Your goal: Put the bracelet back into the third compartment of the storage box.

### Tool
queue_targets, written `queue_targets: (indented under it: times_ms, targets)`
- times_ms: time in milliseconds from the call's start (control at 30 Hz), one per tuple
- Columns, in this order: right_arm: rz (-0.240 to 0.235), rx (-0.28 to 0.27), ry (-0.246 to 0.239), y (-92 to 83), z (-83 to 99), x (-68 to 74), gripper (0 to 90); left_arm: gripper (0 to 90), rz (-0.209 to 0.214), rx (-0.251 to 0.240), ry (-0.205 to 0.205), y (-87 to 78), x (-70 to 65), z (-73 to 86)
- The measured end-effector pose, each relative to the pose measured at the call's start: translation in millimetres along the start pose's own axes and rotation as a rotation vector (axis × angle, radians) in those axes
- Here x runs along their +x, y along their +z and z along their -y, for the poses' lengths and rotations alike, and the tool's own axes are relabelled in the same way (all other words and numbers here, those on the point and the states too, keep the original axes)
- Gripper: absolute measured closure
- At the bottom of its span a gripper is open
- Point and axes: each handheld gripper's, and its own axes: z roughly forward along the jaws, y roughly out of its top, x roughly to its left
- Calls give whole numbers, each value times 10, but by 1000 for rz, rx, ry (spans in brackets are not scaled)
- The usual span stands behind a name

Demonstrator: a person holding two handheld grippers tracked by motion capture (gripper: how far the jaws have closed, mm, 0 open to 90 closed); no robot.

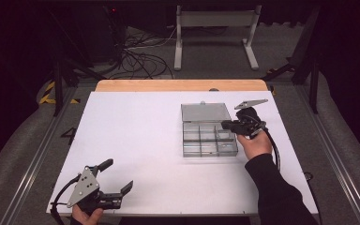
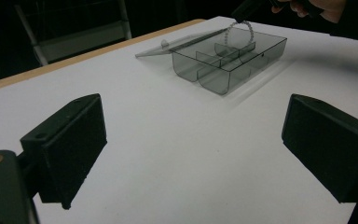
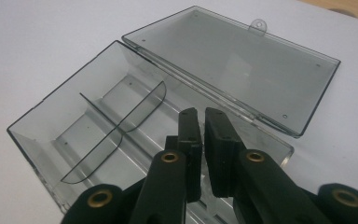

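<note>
white counter point(image 1: 136, 140) bears a clear divided box point(image 1: 209, 138), lid flat behind; right gripper point(image 3: 200, 128) fingers clenched on a bead loop point(image 2: 239, 31) above it; left gripper point(image 1: 117, 180) released.

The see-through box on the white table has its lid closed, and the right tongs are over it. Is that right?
Not quite. The box has its lid open, lying flat behind it, as the right gripper view shows. The right tongs are over it.
</note>
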Motion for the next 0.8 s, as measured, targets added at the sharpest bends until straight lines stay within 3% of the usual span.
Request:
queue_targets:
  times_ms: [133,267,533,800]
  targets:
    - [59,-6,-23,2,-5,-6,734,71,1,1,0,-1,3,1]
    - [87,-42,-30,-36,-9,-4,584,71,1,2,1,-1,5,1]
    - [81,-71,-40,-96,-13,13,352,71,1,1,2,1,3,-1]
    - [70,-147,-64,-241,-52,144,119,71,0,2,5,1,3,-2]
